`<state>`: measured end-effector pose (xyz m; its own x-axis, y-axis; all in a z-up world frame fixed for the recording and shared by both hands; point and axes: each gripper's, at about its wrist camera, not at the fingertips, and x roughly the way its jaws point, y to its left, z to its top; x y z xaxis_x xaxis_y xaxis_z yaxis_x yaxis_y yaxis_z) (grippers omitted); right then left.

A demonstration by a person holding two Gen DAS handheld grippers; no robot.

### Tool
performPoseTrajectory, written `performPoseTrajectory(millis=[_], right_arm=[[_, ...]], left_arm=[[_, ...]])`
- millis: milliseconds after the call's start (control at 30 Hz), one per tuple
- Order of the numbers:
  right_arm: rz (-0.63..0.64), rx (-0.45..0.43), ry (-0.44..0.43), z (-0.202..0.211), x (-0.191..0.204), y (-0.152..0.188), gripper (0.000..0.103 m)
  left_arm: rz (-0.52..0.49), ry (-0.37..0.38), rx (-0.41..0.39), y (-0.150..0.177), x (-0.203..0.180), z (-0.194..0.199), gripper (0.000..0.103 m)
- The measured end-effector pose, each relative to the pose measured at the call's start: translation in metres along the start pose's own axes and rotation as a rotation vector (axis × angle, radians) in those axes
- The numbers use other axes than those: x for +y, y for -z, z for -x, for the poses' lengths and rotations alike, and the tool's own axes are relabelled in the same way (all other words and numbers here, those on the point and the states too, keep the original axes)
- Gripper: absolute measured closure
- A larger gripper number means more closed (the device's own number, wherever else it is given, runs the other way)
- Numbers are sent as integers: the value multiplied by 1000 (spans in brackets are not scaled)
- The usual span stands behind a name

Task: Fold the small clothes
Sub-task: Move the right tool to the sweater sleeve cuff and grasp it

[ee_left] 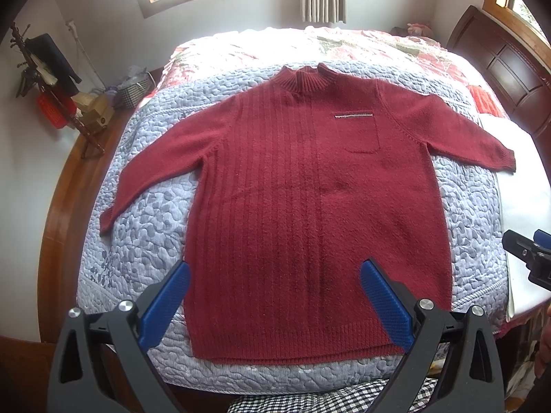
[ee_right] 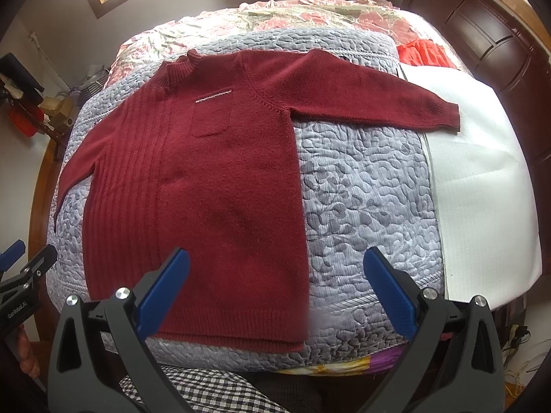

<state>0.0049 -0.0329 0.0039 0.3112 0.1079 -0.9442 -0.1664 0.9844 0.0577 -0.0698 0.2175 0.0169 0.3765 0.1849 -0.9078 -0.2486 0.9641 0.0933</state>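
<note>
A: The ribbed red sweater (ee_left: 310, 199) is lying flat on the quilt (ee_left: 144, 220), sleeves spread.

B: Left gripper (ee_left: 275, 304) and right gripper (ee_right: 277, 296) are hovering, fingers apart, hem partly hiding behind them.

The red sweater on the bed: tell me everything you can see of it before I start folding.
The dark red knitted sweater lies flat, front up and unfolded on the grey-blue quilted bedspread, both sleeves spread outward. It has a ribbed high collar, vertical ribbing on one half, a plain half with a chest pocket trimmed in pale stitching, and a ribbed hem nearest the cameras. Neither gripper holds it.
</note>
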Motion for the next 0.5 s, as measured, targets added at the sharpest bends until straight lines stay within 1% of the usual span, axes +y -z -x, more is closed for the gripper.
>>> performPoseTrajectory(millis=[133,233,333,500], right_arm=[[2,17,-29,-8,-11,-4,3],[-27,26,-77,-20,-37,-18,3],[-49,16,-59,-35,-77,-44,3],[-85,-1,-3,-72,-166,-101,3]], left_arm=[[7,-7,10,-1,-9,-5,4],[17,-11,16,-12,-20,-14,4],[26,-12,-9,-37,-41,-27,4],[44,16,-55,-88,-88,-59,4]])
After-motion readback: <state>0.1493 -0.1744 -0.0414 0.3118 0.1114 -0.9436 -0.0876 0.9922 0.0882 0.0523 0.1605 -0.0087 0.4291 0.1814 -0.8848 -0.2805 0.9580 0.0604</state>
